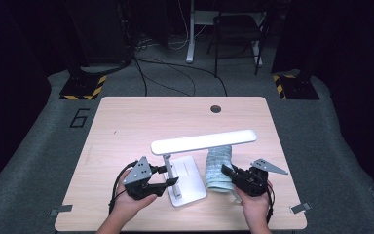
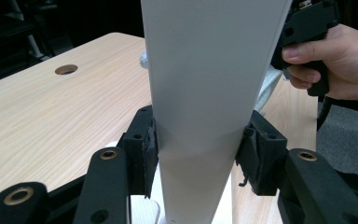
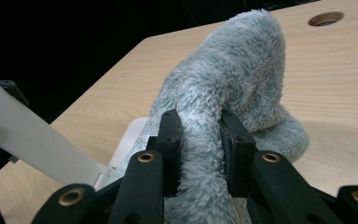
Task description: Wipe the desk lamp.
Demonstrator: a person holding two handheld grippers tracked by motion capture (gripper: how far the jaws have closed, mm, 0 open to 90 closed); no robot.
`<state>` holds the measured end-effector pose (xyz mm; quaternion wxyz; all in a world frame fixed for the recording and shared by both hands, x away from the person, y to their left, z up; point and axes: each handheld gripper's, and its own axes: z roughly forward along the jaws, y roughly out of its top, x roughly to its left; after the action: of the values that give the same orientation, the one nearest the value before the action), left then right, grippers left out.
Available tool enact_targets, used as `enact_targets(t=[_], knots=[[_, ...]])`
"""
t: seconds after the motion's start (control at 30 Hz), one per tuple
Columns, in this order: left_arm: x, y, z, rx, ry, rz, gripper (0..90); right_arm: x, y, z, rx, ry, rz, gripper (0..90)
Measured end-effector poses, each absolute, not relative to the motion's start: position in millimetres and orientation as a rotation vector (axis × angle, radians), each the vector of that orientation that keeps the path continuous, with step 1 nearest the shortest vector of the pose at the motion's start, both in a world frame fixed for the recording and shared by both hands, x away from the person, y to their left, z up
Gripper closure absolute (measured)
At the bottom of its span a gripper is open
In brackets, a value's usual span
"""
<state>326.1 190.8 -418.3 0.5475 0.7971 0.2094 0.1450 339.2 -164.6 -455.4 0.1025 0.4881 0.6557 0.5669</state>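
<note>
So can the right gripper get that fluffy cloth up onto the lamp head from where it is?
Probably yes. The right gripper is shut on the fluffy cloth, the white lamp head sits just above it with nothing between, and the left gripper steadies the lamp arm.

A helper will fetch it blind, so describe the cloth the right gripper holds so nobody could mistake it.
On the wooden table, find the white desk lamp near the front edge. Just right of its base lies a fluffy pale blue-grey cloth, with the right gripper shut on a fold. It is the soft, shaggy thing beside hard, smooth white plastic.
</note>
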Motion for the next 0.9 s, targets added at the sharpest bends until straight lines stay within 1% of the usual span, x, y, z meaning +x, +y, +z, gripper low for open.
enact_targets(t=[0.13,0.3,0.37,0.53,0.67,0.83,0.9], knots=[[326.2,190.7,-417.6,1.896,0.495,0.344,52.6,337.6,-161.0,-452.0,1.431,1.963,1.706,72.9],[325.7,190.7,-417.7,1.898,0.496,0.344,52.6,339.9,-140.9,-443.1,1.351,1.984,1.813,72.0],[325.6,191.1,-417.5,1.903,0.493,0.341,52.6,342.8,-141.2,-446.5,1.369,1.992,1.801,71.4],[325.9,191.1,-417.7,1.901,0.489,0.340,52.6,353.9,-167.1,-471.2,1.463,1.989,1.696,70.0],[326.1,190.7,-417.5,1.903,0.491,0.336,52.6,354.2,-195.0,-492.2,1.621,1.928,1.644,70.1],[326.3,190.8,-417.2,1.908,0.490,0.337,52.6,356.0,-214.9,-492.5,1.616,1.948,1.553,69.1],[326.4,190.8,-417.2,1.907,0.489,0.336,52.6,357.1,-225.7,-494.3,1.617,1.982,1.469,67.9]])
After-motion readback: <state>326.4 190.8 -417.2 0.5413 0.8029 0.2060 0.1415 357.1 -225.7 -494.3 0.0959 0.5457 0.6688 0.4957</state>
